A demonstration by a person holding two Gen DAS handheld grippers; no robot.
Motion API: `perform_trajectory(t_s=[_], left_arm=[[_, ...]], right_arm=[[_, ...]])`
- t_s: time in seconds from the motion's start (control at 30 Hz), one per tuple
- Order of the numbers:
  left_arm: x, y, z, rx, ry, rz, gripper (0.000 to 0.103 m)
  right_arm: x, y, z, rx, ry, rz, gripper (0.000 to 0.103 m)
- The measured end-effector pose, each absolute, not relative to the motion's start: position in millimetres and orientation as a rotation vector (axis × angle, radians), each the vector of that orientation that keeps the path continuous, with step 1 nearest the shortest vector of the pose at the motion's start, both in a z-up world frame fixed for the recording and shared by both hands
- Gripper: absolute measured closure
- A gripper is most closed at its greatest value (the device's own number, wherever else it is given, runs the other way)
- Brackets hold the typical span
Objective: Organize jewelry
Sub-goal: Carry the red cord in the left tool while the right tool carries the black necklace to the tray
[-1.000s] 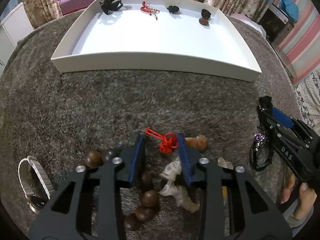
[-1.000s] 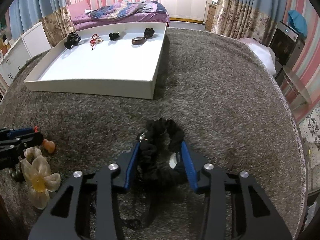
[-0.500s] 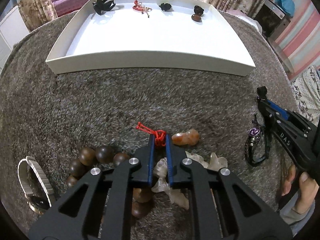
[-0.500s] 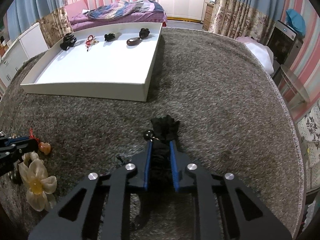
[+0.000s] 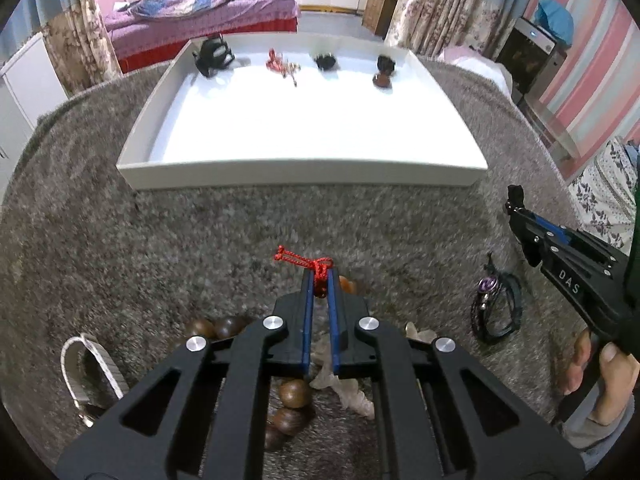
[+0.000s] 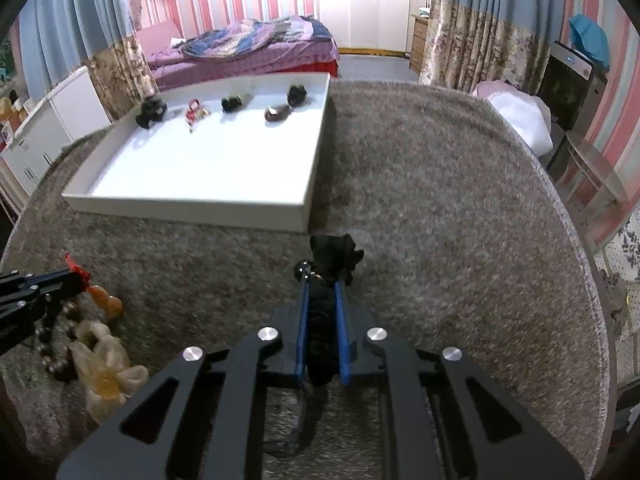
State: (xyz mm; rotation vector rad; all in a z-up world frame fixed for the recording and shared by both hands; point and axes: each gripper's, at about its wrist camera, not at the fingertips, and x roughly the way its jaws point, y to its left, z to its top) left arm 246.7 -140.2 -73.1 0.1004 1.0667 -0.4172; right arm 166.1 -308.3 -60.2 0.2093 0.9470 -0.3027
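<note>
My left gripper (image 5: 320,276) is shut on the red knotted cord (image 5: 308,263) of a brown wooden bead bracelet (image 5: 290,394), lifted a little off the grey carpet, with an orange gourd charm (image 6: 106,301) hanging from it. My right gripper (image 6: 323,280) is shut on a black fabric scrunchie (image 6: 332,254), raised above the carpet. The white tray (image 5: 304,169) lies ahead and holds several pieces along its far wall. My right gripper also shows in the left wrist view (image 5: 520,216), and my left gripper in the right wrist view (image 6: 78,278).
A black cord bracelet with a purple bead (image 5: 494,306) lies on the carpet at right. A cream fabric flower (image 6: 106,372) lies by the beads. A white-strap watch (image 5: 92,368) lies at left. A bed (image 6: 256,52) and curtains stand beyond the round carpet.
Both grippers closed, the left on the red cord, the right on the black scrunchie. Both have since lifted their pieces and moved toward the tray.
</note>
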Motion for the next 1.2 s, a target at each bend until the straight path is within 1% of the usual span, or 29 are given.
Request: perform_trajectory(t_s=[0.17, 0.33, 0.43, 0.57, 0.67, 0.9, 1.0, 1.2], left_arm=[[256.9, -132.2, -49.2, 0.085, 1.018, -0.405, 0.098], [279.5, -117.8, -12.2, 0.087, 0.946, -0.38, 0.098], [303.9, -108.7, 3.2, 0.08, 0.924, -0.355, 0.099], [340.0, -101.1, 8.6, 0.088, 0.922, -0.33, 0.099], [366.0, -99.4, 5.1, 0.095, 0.929, -0.323, 0.099], [429.9, -98.9, -21.9, 0.152, 0.996, -0.281, 0.099], [448.1, -99.6, -32.0, 0.177, 0.999, -0.279, 0.099], [476.0, -95.5, -56.5, 0.14, 1.041, -0.294, 0.098]], right_arm=[[183.6, -308.8, -33.3, 0.225, 0.895, -0.276, 0.091], [217.7, -302.9, -10.6, 0.209, 0.858, -0.253, 0.091], [241.3, -296.8, -4.6, 0.202, 0.852, -0.236, 0.091], [271.7, -287.5, -3.8, 0.207, 0.854, -0.218, 0.091], [300.6, -279.9, -10.3, 0.221, 0.868, -0.201, 0.091], [350.8, -268.5, -30.9, 0.215, 0.908, -0.192, 0.091], [370.8, -262.8, -43.6, 0.21, 0.936, -0.192, 0.091], [399.3, -260.6, -64.8, 0.199, 0.976, -0.215, 0.091]])
